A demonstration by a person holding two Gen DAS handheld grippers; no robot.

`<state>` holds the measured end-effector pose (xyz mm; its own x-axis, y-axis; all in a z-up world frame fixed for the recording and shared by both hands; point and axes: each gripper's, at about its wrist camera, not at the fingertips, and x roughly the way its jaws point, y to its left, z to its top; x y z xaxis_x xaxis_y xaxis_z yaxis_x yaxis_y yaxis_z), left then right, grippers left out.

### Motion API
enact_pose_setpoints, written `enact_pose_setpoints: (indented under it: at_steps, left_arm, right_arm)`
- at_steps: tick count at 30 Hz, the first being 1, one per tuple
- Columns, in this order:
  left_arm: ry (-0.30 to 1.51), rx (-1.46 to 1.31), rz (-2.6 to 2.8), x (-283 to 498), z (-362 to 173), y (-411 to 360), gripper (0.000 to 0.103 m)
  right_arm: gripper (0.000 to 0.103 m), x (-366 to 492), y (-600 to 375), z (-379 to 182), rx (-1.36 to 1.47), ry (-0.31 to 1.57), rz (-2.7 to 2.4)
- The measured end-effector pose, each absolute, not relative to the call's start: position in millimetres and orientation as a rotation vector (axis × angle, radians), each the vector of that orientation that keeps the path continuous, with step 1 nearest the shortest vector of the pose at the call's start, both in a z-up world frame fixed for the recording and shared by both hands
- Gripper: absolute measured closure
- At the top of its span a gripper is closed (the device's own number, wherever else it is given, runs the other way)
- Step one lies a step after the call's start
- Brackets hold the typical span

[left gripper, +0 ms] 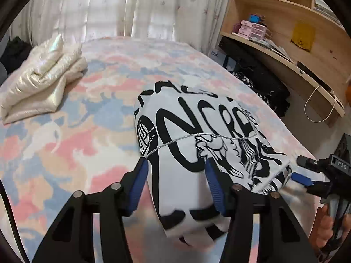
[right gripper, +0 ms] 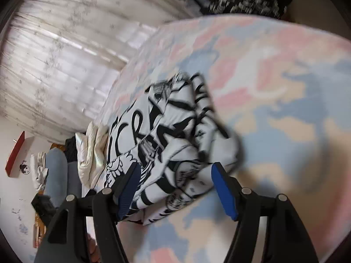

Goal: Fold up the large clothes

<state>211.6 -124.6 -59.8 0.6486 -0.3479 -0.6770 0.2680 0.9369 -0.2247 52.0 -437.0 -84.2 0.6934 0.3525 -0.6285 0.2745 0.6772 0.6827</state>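
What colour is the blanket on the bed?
The fuzzy patchy bed blanket is pink, light blue, peach and white, clearest in the left wrist view.

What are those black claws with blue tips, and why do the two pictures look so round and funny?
The claws are grabbing tools, and a person holds one in each hand. Each tool has a small camera looking out along its two fingers through a very wide lens, which bends the picture round. One picture comes from the left gripper, the other from the right gripper. Both are open and hold nothing. Between their fingers lies a white garment with black print, already folded into a bundle on the pastel bed cover. A folded cream jacket sits farther back. The right tool also shows in the left picture.
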Motion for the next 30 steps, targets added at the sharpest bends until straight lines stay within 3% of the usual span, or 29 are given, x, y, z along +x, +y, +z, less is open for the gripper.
enact_pose_setpoints:
  at_steps: [7,8,9,14,16,19,23,28,30]
  left_arm:
    - [0.826,-0.096,-0.385,230,-73,-142,0.056]
    - [0.828,-0.075,-0.383,232,-74,-147,0.056]
    - [0.830,-0.057,-0.379,230,-72,-152,0.058]
    - [0.839,0.066,-0.367,229,-78,-174,0.059]
    - [0.851,0.141,-0.341,228,-91,-185,0.059]
    - [0.893,0.153,-0.313,232,-118,-189,0.059]
    - [0.855,0.137,-0.314,223,-105,-187,0.059]
    - [0.847,0.029,-0.358,225,-76,-163,0.044]
    - [0.837,-0.014,-0.343,236,-65,-153,0.044]
  right_arm:
    - [0.035,97,-429,-106,0.879,0.838,0.073]
    - [0.047,101,-428,-105,0.857,0.834,0.073]
    - [0.074,104,-426,-102,0.810,0.833,0.063]
    - [0.077,84,-420,-60,0.621,0.716,0.022]
    - [0.077,73,-417,-60,0.592,0.712,0.001]
    - [0.078,78,-416,-104,0.576,0.855,-0.064]
    - [0.076,73,-417,-111,0.588,0.858,-0.072]
    - [0.057,71,-405,-75,0.468,0.840,-0.119]
    - [0.043,71,-408,-63,0.452,0.804,-0.113]
